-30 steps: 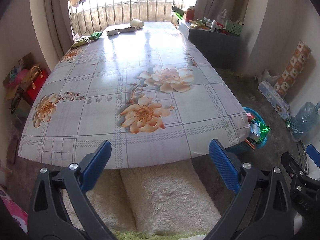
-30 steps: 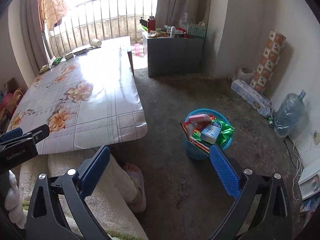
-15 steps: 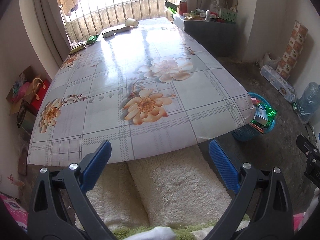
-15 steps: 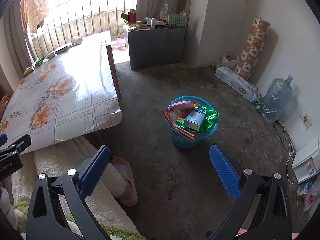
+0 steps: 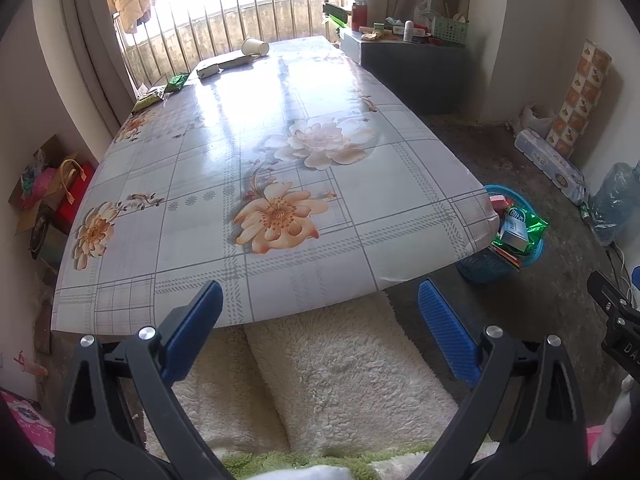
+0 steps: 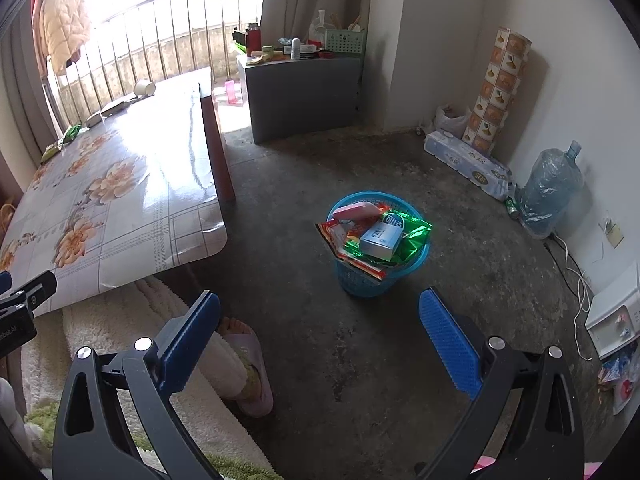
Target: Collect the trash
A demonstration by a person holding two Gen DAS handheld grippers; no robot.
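Note:
A blue plastic basket [image 6: 362, 280] stands on the concrete floor, heaped with wrappers, a white-blue box [image 6: 380, 240] and a pink pack. It also shows beside the table corner as the basket [image 5: 486, 266]. At the table's far end lie a tipped paper cup [image 5: 255, 46], a flat carton [image 5: 224, 63] and green packets [image 5: 178, 81]. My left gripper [image 5: 320, 312] is open and empty, held above the table's near edge. My right gripper [image 6: 320, 318] is open and empty, above the floor in front of the basket.
The flowered table [image 5: 280, 160] fills the left. A person's fleece-covered legs and a slippered foot [image 6: 250, 354] reach under it. A grey cabinet [image 6: 304, 92], tissue rolls [image 6: 466, 160], a water jug [image 6: 550, 188] and cables line the walls. Bags [image 5: 60, 192] sit at left.
Both grippers have pulled back and risen, so the table and basket look smaller and farther off. The right view has swung rightward toward the basket. Both stay open.

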